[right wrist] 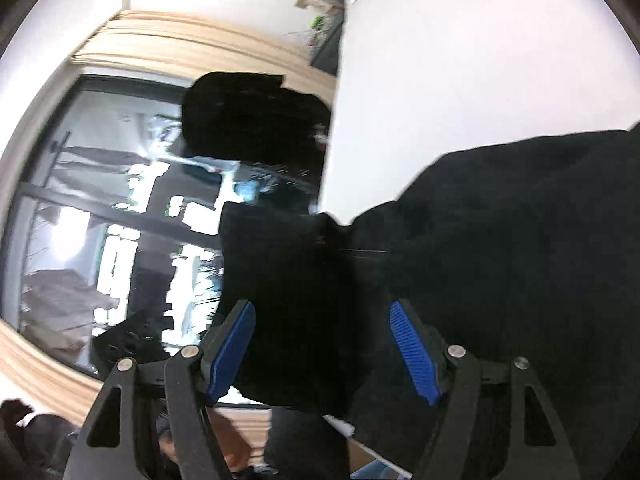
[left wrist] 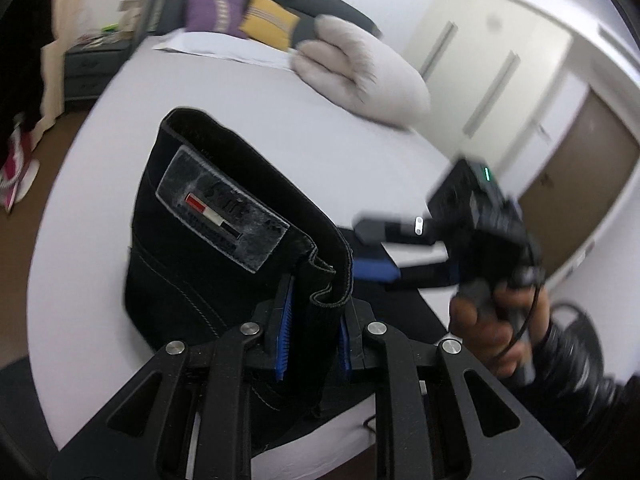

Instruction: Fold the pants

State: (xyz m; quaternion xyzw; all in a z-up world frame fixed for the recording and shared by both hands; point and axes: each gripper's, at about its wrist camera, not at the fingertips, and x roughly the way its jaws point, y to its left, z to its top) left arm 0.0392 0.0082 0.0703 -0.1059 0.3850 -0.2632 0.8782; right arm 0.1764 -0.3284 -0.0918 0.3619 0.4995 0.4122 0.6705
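Fold incomplete: left gripper (left wrist: pixel 310 334) pinches the waistband of the pants (left wrist: pixel 224 248) lifted above the bed (left wrist: pixel 248 120), right gripper (right wrist: pixel 322 350) spread around cloth, laying down remains.

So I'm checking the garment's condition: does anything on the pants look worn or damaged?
Yes. The rectangular brand patch near the waistband of the black pants looks scuffed, with whitish cracking around its red-and-white stripe. The left gripper pinches the waistband just beside it.
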